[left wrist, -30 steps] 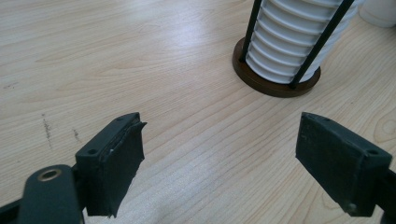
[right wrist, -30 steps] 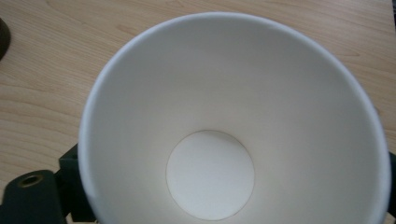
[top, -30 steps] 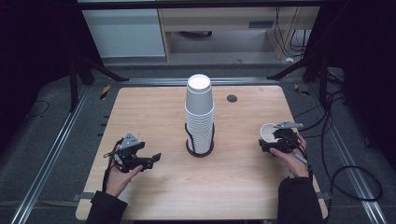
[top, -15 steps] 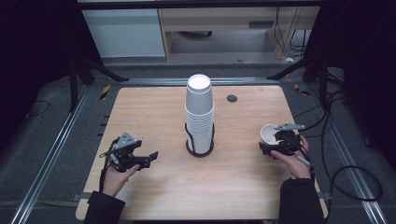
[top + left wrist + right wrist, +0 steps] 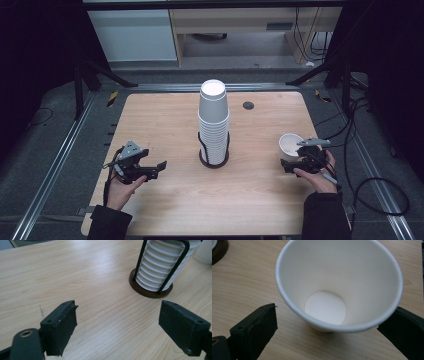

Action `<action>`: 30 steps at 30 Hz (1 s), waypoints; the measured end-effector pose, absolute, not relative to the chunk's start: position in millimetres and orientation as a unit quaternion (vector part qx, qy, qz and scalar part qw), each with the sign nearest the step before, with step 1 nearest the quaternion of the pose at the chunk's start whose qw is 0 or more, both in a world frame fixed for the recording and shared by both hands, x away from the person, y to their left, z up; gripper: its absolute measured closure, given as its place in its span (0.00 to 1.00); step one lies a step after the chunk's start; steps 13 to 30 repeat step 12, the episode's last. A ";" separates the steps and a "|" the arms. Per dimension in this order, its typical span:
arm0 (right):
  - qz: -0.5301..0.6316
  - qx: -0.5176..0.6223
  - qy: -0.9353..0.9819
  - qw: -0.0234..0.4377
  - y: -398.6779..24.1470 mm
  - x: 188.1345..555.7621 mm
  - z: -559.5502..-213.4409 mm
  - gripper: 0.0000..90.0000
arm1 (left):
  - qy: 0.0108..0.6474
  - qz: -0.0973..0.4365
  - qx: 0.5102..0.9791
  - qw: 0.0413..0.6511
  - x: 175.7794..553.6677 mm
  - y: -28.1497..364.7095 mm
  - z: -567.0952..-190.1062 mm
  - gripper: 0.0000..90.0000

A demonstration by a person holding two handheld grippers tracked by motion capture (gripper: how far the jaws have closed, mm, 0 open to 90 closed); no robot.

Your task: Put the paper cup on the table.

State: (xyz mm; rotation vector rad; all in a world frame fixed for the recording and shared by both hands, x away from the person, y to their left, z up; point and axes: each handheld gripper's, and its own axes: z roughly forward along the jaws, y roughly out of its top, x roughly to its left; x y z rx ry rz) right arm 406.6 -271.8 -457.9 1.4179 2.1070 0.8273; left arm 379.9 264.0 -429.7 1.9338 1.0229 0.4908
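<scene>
High view: a tall stack of inverted white paper cups [image 5: 214, 120] stands in a black wire holder on a round dark base [image 5: 214, 159] at the centre of the light wooden table [image 5: 165, 120]. One white paper cup [image 5: 291, 145] stands upright, mouth up, near the right edge, well apart from the stack. The right gripper [image 5: 294, 162] sits at this cup; the left gripper [image 5: 156, 167] rests low over bare table, left of the stack.

Left gripper view: jaws wide apart, nothing between them; the holder lies ahead.

Right gripper view: the single cup [image 5: 337, 285] stands between the spread jaws. The left pad is clear of the wall; contact at the right pad cannot be determined.

Judgement: one cup is separated and set down; the remaining stack is untouched.
</scene>
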 end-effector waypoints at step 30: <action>0.309 0.507 0.777 0.211 -289.1 388.5 -452.7 0.03 | 0.433 0.210 0.777 0.407 385.7 276.6 -436.3 0.15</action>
